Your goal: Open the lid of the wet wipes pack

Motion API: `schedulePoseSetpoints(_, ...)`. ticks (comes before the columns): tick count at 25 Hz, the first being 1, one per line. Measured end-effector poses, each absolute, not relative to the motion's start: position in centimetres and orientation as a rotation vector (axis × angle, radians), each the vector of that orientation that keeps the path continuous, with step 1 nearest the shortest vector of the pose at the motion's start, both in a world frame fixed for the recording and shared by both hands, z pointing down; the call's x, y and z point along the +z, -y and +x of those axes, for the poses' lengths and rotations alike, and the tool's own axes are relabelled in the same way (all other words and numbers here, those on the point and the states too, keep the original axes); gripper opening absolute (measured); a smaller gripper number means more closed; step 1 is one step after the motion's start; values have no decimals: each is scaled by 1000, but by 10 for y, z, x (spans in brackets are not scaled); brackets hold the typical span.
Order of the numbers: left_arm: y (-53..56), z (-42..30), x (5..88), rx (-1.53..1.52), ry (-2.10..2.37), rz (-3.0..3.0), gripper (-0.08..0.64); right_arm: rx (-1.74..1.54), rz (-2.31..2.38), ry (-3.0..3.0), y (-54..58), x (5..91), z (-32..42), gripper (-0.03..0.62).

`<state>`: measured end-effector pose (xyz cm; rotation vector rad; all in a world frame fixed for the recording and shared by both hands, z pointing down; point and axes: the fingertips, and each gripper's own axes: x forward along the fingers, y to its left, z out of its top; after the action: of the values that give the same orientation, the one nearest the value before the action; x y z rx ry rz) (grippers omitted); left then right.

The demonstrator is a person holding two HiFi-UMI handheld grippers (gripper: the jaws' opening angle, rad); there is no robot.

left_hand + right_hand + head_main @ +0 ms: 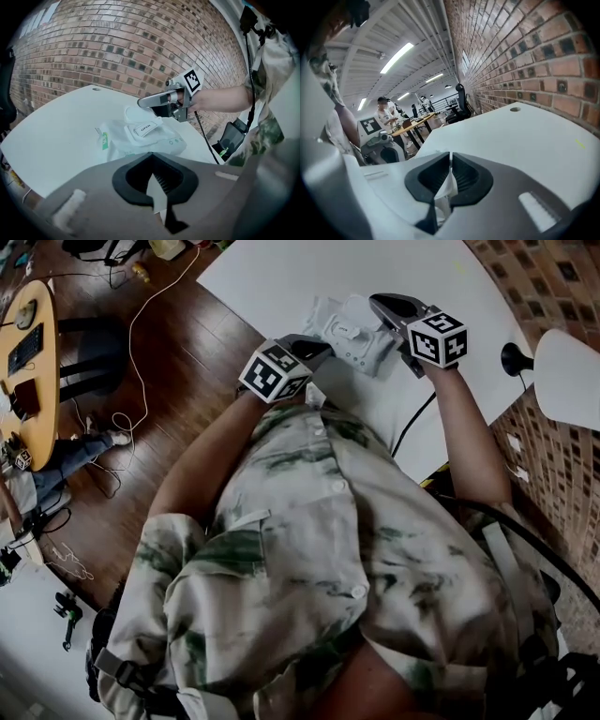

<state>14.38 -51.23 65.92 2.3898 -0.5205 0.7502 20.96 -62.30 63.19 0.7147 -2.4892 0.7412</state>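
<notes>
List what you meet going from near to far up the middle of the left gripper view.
left gripper, shut on the pack's near edge → wet wipes pack → right gripper at the pack's far side → brick wall

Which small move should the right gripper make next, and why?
Probably open the right gripper and bring it to the OPEN tab. The lid looks closed; both grippers are shut on thin white film, apparently edges of the wet wipes pack, so the left gripper alone can hold it.
</notes>
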Motion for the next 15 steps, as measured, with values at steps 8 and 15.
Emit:
schedulePoseSetpoints(8, 511, 144, 660, 740, 535, 2373, 2, 979, 695, 2485, 628, 659, 215, 25)
schedulePoseSetpoints(15, 512, 142, 659, 749, 536, 2372, 2, 995, 715, 2475, 628, 668, 214, 34)
